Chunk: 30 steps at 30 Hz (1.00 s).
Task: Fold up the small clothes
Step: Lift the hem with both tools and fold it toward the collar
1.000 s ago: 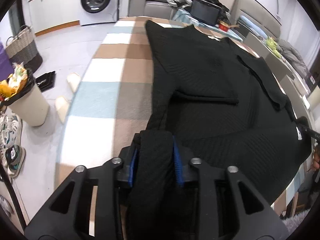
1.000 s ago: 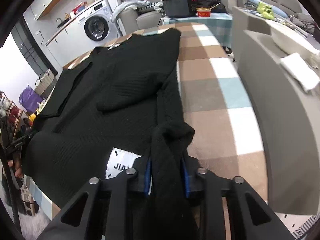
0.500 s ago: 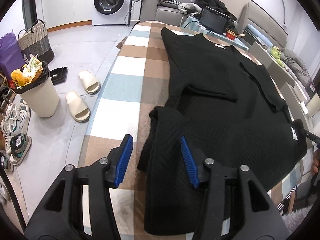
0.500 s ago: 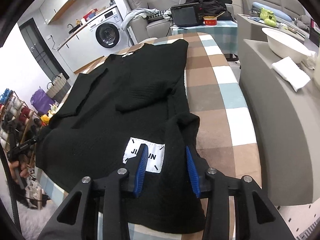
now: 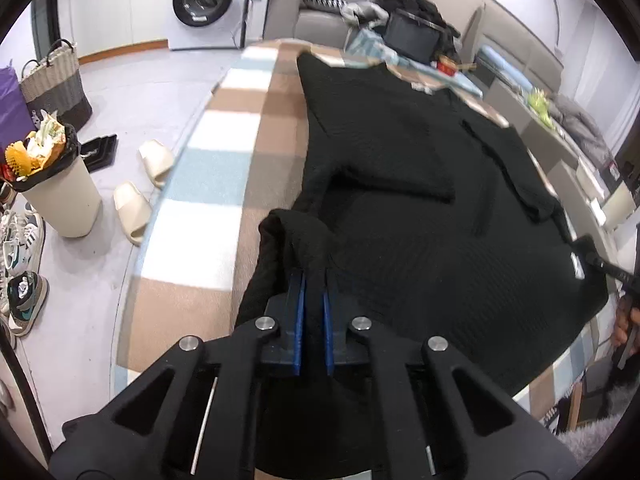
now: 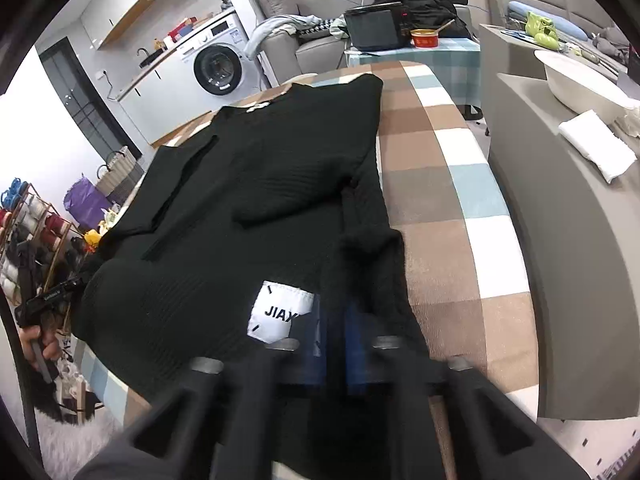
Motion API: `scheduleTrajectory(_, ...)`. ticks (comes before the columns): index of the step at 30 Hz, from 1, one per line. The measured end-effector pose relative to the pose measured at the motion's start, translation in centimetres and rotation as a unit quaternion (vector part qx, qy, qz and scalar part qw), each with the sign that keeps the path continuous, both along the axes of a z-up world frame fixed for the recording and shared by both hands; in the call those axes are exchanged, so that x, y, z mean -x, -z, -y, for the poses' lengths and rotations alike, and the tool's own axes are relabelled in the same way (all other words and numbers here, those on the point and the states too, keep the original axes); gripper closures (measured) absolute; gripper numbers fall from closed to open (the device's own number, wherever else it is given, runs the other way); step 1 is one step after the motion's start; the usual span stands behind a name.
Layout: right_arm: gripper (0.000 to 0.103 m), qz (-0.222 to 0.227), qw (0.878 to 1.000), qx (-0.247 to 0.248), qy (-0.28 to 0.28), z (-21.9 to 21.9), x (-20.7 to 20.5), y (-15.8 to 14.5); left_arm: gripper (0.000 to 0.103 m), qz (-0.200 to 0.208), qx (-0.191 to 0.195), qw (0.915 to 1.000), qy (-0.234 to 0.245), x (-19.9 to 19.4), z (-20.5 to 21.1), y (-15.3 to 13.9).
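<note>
A black knit sweater lies spread on a checked table, both sleeves folded across its body. My left gripper is shut on the sweater's near left hem corner, and the cloth bunches up above its blue pads. In the right wrist view the same sweater shows a white label near the hem. My right gripper is blurred and shut on the near right hem corner, with a fold standing up in front of it.
On the floor to the left are a bin, slippers, shoes and a basket. A grey counter with a white cloth and a basin runs along the table's right side. A washing machine and a sofa stand behind.
Both grippers were shut on the hem a second ago, stood open half a second ago, and have shut again on the hem corners, now bunched higher. The right wrist view is blurred by motion.
</note>
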State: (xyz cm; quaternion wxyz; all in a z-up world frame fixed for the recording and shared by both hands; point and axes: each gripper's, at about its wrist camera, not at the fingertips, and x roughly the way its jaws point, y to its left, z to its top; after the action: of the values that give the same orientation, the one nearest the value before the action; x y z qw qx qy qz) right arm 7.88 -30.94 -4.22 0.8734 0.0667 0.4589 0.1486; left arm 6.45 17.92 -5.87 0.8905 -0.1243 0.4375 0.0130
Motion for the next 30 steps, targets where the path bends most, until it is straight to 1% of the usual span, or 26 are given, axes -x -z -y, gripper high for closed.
scheduleTrajectory(1,0.097,0.006,1.000,0.001,0.002,0.1,0.1,-0.3,0.099,0.011,0.001,0.9999,-0.002,0.1,-0.1,-0.6)
scheduleTrajectory(5,0.098,0.055,0.998,-0.022,0.022,1.5,1.2,-3.0,0.100,0.052,0.004,0.9986,-0.005,0.0,-0.6,-3.3)
scheduleTrajectory(6,0.098,0.070,0.997,-0.028,0.025,1.6,1.4,-3.7,0.100,0.061,0.003,0.9981,-0.005,-0.3,-0.6,-3.9)
scheduleTrajectory(8,0.098,0.095,0.995,-0.025,0.030,1.5,1.1,-4.9,0.100,0.079,0.001,0.9968,-0.003,-1.3,-0.7,-5.2)
scheduleTrajectory(10,0.098,0.117,0.992,-0.035,0.039,1.4,-0.2,-5.9,0.100,0.097,-0.001,0.9953,-0.001,-3.0,-0.9,-6.2)
scheduleTrajectory(12,0.098,0.128,0.989,-0.035,0.057,1.3,-2.1,-6.1,0.100,0.108,-0.006,0.9941,-0.006,-5.2,-1.3,-6.5)
scheduleTrajectory(14,0.098,0.132,0.987,-0.046,0.077,1.3,-4.5,-5.8,0.100,0.108,0.001,0.9941,-0.012,-7.6,-1.8,-6.3)
scheduleTrajectory(15,0.098,0.129,0.987,-0.048,0.085,1.3,-5.5,-5.7,0.100,0.106,0.004,0.9942,-0.017,-8.8,-2.0,-6.1)
scheduleTrajectory(17,0.098,0.110,0.987,-0.041,0.108,1.0,-7.9,-4.7,0.099,0.094,0.016,0.9951,-0.028,-11.1,-2.5,-4.9)
scheduleTrajectory(18,0.096,0.099,0.987,-0.041,0.118,1.0,-8.8,-4.1,0.099,0.078,0.017,0.9962,-0.035,-12.2,-2.8,-4.0)
scheduleTrajectory(19,0.092,0.075,0.989,-0.040,0.122,1.0,-10.1,-3.0,0.099,0.059,0.021,0.9970,-0.044,-13.1,-3.1,-2.9)
scheduleTrajectory(21,0.091,0.032,0.990,-0.031,0.136,1.4,-11.3,-1.4,0.099,0.018,0.032,0.9979,-0.054,-14.1,-3.4,-1.0)
scheduleTrajectory(22,0.091,0.008,0.990,-0.046,0.133,1.8,-11.4,-0.7,0.099,0.013,0.035,0.9979,-0.053,-14.0,-3.4,-0.5)
scheduleTrajectory(23,0.089,0.002,0.990,-0.067,0.128,2.3,-11.1,-0.4,0.098,0.014,0.037,0.9980,-0.050,-13.8,-3.3,-0.2)
scheduleTrajectory(24,0.080,-0.005,0.989,-0.083,0.123,2.7,-10.7,-0.3,0.096,0.016,0.039,0.9980,-0.047,-13.4,-3.3,-0.1)
scheduleTrajectory(25,0.068,-0.012,0.988,-0.092,0.120,3.0,-10.4,-0.1,0.093,0.018,0.040,0.9980,-0.046,-13.2,-3.4,-0.1)
scheduleTrajectory(26,0.066,-0.022,0.987,-0.107,0.118,3.5,-9.8,0.1,0.093,0.019,0.043,0.9978,-0.046,-13.0,-3.4,0.0)
scheduleTrajectory(28,0.066,-0.023,0.987,-0.115,0.107,3.8,-8.9,0.2,0.093,0.015,0.047,0.9978,-0.045,-12.8,-3.3,0.2)
scheduleTrajectory(30,0.066,-0.020,0.989,-0.113,0.097,3.6,-8.4,0.4,0.093,0.014,0.031,0.9987,-0.038,-13.0,-2.9,0.4)
